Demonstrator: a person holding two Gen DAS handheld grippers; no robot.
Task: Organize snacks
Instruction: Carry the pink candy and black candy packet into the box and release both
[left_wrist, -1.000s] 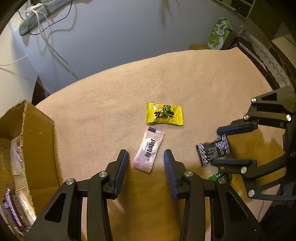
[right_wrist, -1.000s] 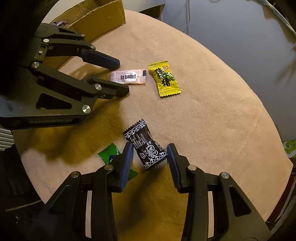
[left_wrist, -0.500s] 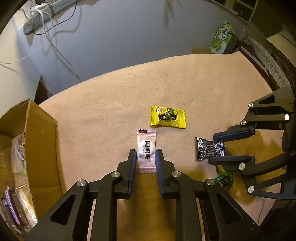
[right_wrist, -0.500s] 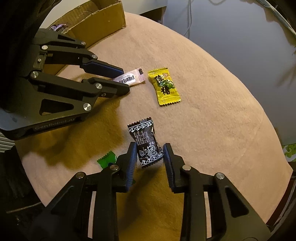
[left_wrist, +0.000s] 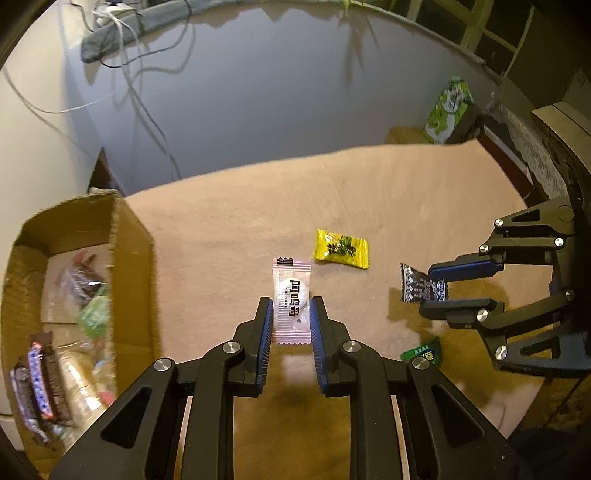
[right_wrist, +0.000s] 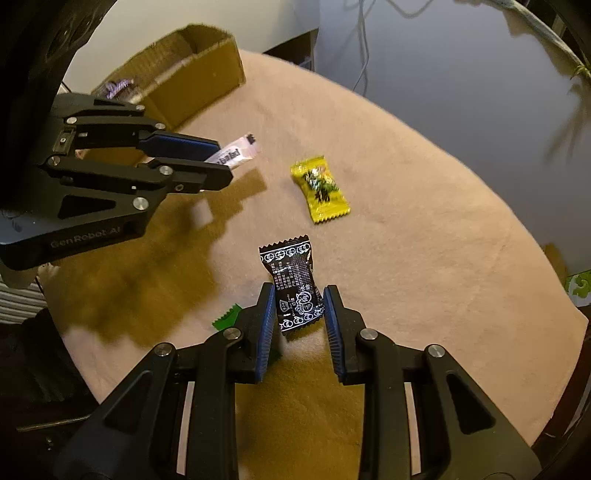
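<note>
Now that both jaws have closed, my left gripper (left_wrist: 291, 321) pinches the pale pink sachet (left_wrist: 291, 305), my right gripper (right_wrist: 300, 314) the black printed candy wrapper (right_wrist: 295, 284); both lifted, ready for boxing.

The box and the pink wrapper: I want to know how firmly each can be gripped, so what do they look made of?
Box: corrugated cardboard, matte brown; its torn top edge shows fluting. Pink wrapper: likely thin plastic film, slightly glossy, with crimped serrated ends, pinched in the left gripper.
</note>
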